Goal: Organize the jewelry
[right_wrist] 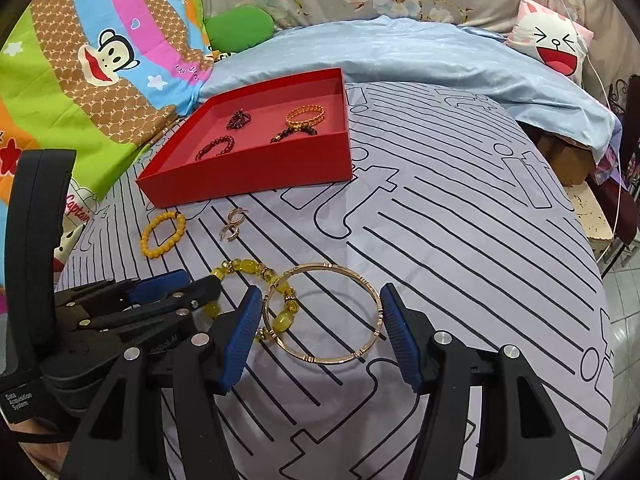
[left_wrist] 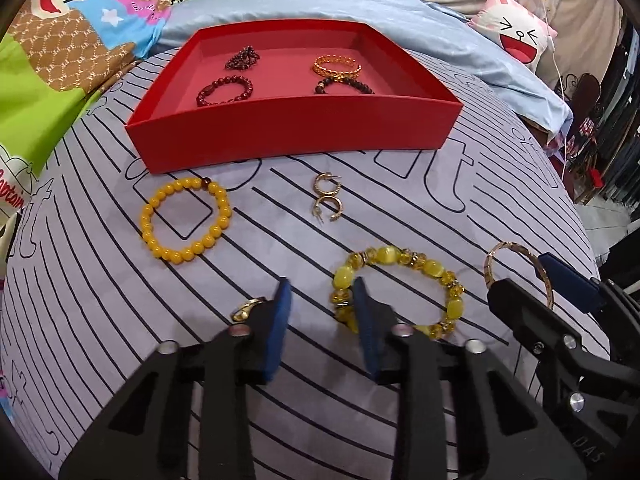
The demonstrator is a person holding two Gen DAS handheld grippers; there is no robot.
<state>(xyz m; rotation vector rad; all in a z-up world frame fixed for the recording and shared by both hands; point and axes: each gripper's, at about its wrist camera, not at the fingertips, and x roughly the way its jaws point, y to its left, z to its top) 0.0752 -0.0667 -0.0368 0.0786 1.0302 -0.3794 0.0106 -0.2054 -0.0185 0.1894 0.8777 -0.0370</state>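
A red tray (left_wrist: 288, 128) holds several bracelets, dark red, gold and black; it also shows in the right wrist view (right_wrist: 256, 176). On the striped cloth lie an orange bead bracelet (left_wrist: 186, 220), two gold hoop earrings (left_wrist: 328, 196), a yellow stone bracelet (left_wrist: 400, 288) and a thin gold bangle (right_wrist: 324, 312). My left gripper (left_wrist: 322, 292) is open, its right finger resting on the yellow bracelet's left edge. My right gripper (right_wrist: 322, 304) is open with a finger on each side of the gold bangle, which lies flat on the cloth.
A small gold clasp piece (left_wrist: 246, 310) lies beside my left finger. A blue sheet (right_wrist: 400, 60), cartoon bedding (right_wrist: 80, 60) and a pink pillow (right_wrist: 552, 40) surround the cloth. The bed's right edge drops to a tiled floor (right_wrist: 620, 312).
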